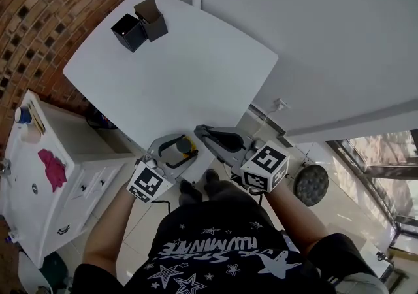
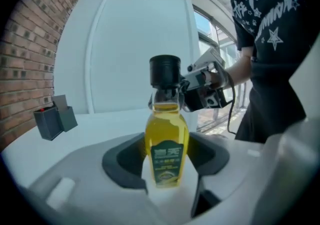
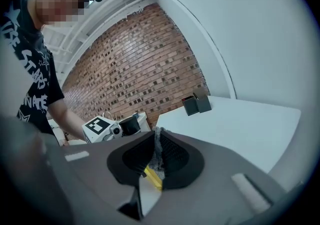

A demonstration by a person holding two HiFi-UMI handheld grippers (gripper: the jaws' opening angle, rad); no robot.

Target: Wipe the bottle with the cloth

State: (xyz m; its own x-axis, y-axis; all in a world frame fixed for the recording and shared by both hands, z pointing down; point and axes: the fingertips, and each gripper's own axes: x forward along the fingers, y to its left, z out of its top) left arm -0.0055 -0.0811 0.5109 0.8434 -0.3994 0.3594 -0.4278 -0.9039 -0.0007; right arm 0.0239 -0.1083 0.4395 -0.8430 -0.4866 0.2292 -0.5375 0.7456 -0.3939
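**Item 1: bottle** (image 2: 166,144). Clear, with yellow liquid up to the base of the neck and a dark label on the front. It stands upright with its long axis vertical and its black cap (image 2: 165,70) on top. It is at the near edge of the white table (image 1: 196,70), close in front of the person.

**Item 2: left gripper** (image 2: 167,161). The jaws are set wide around the lower body of the bottle. One dark pad presses on each side, so the bottle is held.

**Item 3: right gripper** (image 3: 157,139). The jaws are narrow, nearly together. They pinch a thin grey strip of cloth (image 3: 156,151) that stands on edge between the pads. A yellow piece (image 3: 154,178) shows lower in the gap; I cannot tell what it is.

**Relation.** The right gripper is just beside the bottle, level with its neck and cap and on the side away from the left gripper. Its tips point toward the bottle. I cannot tell whether the cloth touches the glass.

**Item 4: two dark open boxes** (image 1: 139,25). They stand touching each other at the far corner of the table, well apart from the bottle. Their contents cannot be made out.

**Item 5: white cabinet** (image 1: 85,181). It stands to the left of the table with a pink rag (image 1: 52,168) lying on its top.
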